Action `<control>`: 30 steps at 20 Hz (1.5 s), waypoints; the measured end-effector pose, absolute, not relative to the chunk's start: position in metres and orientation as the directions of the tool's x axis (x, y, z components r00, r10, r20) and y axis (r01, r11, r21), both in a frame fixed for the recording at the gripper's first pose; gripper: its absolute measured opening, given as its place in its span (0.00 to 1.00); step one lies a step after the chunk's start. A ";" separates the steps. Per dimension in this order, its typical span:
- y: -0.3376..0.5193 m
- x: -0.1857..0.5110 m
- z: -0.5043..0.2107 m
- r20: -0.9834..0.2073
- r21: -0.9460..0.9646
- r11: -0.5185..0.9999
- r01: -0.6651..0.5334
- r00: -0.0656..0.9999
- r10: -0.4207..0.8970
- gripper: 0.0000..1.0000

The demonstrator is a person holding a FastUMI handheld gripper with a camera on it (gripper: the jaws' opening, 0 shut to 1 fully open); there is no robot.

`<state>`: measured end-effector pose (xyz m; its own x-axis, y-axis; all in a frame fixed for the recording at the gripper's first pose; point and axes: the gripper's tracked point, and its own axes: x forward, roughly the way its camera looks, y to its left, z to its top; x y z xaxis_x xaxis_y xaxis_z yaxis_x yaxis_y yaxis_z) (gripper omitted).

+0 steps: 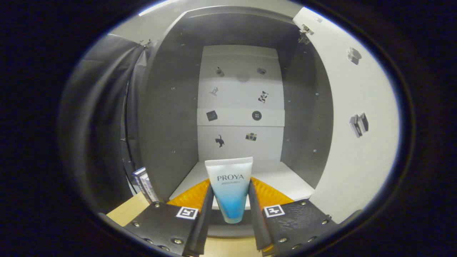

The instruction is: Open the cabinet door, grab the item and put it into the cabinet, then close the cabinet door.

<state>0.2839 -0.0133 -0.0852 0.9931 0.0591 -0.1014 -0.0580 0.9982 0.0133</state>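
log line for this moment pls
hand-held gripper: shut on tube | cabinet door: open | tube: held upright at cabinet mouth | next: place inside

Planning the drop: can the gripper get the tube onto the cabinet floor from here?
Probably yes. The gripper is shut on the tube, the cabinet door stands swung open, and the cabinet floor lies bare just ahead.

gripper (230,200) | two dark textured plates | silver screws (along the edges) | square black-and-white marker on each

Black curtain (96,121), pale wooden tabletop (125,212)
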 end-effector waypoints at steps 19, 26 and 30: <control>-0.033 0.377 -0.120 -0.132 0.018 1.000 0.023 0.991 -0.020 0.59; -0.035 0.359 -0.113 -0.137 0.033 0.999 0.042 0.990 -0.037 0.90; -0.032 0.319 -0.093 -0.103 0.010 0.999 0.047 0.994 -0.046 1.00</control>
<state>0.3187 -0.0320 -0.0931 0.9937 -0.0456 -0.1028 0.0469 0.9988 0.0104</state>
